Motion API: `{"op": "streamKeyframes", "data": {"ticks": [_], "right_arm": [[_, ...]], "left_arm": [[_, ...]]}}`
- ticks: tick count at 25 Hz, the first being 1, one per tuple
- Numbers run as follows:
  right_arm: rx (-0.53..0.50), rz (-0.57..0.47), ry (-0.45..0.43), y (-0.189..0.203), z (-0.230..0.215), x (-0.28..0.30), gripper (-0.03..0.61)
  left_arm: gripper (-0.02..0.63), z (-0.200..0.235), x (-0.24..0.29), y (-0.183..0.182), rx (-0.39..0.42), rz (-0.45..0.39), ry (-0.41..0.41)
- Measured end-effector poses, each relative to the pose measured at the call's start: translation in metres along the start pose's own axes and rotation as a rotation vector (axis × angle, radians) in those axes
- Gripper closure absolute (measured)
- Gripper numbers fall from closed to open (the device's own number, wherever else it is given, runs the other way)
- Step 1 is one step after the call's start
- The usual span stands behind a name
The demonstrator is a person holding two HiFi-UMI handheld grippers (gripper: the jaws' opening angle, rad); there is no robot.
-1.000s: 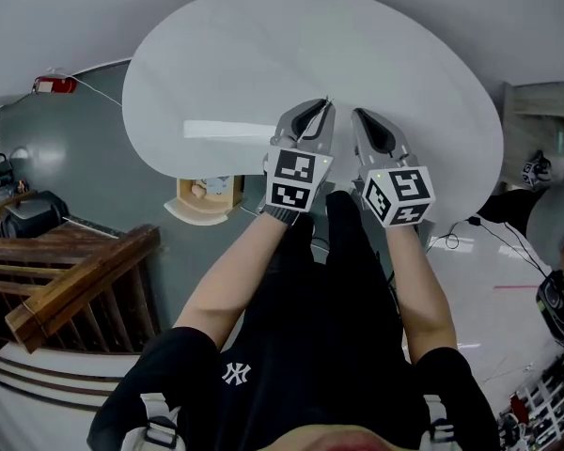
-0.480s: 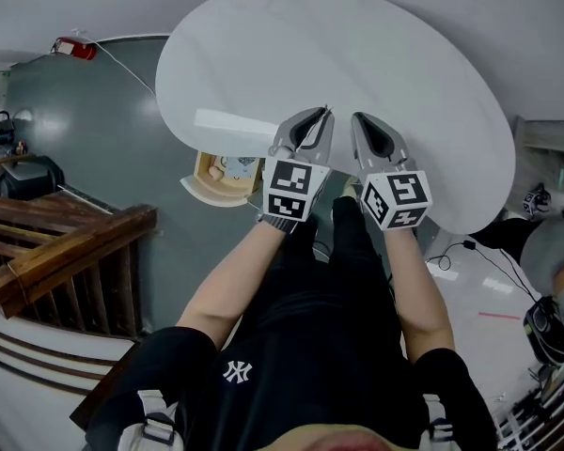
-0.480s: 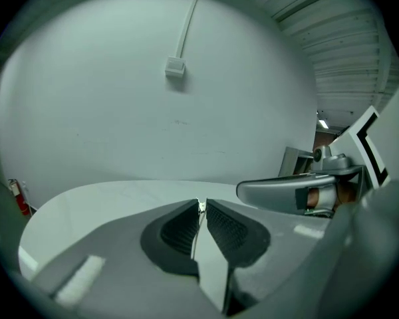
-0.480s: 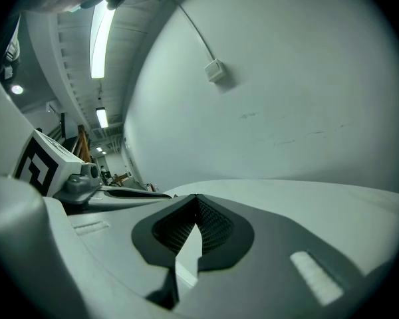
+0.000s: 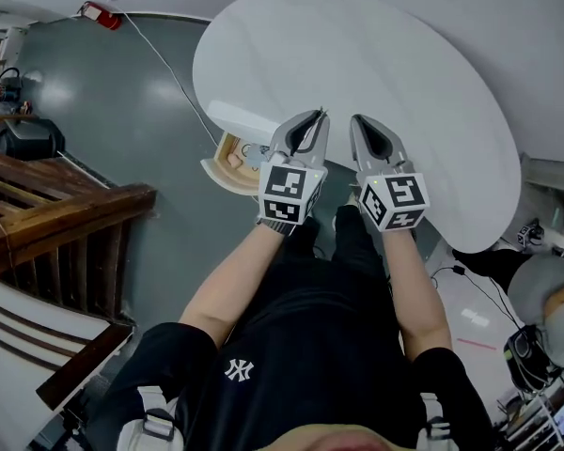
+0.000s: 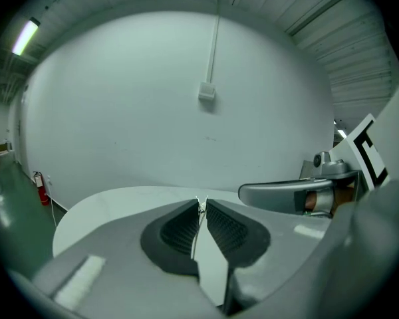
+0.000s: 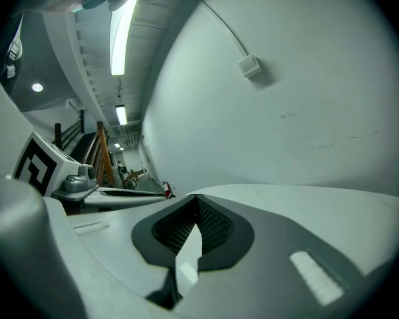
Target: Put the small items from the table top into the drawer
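Wall: a big plain white wall stands behind the table.
Floor: a shiny grey-green floor lies to the left of the table.
Table: a round white table is right in front of the person. Both tools are held over its near edge.
Person: a person in a black shirt holds out both arms, one tool in each hand.
Railing: a dark brown wooden railing is on the far left, well apart from the table.
Drawer: a light wooden drawer sticks out, pulled open, under the table's left edge. It is just beside the left tool, which hides part of it.
Left tool: the grey left gripper has its two jaws pressed together at the tips. Nothing is between them.
Right tool: the grey right gripper is just beside the left one. Its jaws are together too, with nothing between them.
Small items: a few small things lie inside the open drawer. They are too small and blurry to say what they are.
Red thing: a small red object sits at the far end of the floor by the wall.
Wall box: a little grey box hangs on the wall from a thin cable.
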State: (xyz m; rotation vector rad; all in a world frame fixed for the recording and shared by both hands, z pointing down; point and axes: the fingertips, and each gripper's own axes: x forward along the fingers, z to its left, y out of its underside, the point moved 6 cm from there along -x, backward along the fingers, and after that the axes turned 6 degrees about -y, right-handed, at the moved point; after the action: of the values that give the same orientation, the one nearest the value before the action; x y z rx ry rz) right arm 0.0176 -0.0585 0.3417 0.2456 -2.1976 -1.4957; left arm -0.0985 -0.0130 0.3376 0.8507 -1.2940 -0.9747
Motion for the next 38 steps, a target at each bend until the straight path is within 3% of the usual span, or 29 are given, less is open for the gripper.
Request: {"op": "streamKeyframes", "data": {"ticks": [10, 21, 38], "right_arm": [[-0.042, 0.041, -0.130, 0.011, 0.064, 0.047, 0.555], [-0.045, 0.125, -0.272, 0.073, 0.121, 0.110, 0.555], [-0.053, 0.238, -0.339, 0.151, 0.156, 0.152, 0.555]], "left_arm": [[0.574, 0.062, -0.045, 0.021, -0.076, 0.001, -0.124], [0.574, 0.137, -0.084, 0.095, -0.157, 0.056, -0.282], [0.574, 0.186, -0.089, 0.206, -0.243, 0.199, -0.356]]}}
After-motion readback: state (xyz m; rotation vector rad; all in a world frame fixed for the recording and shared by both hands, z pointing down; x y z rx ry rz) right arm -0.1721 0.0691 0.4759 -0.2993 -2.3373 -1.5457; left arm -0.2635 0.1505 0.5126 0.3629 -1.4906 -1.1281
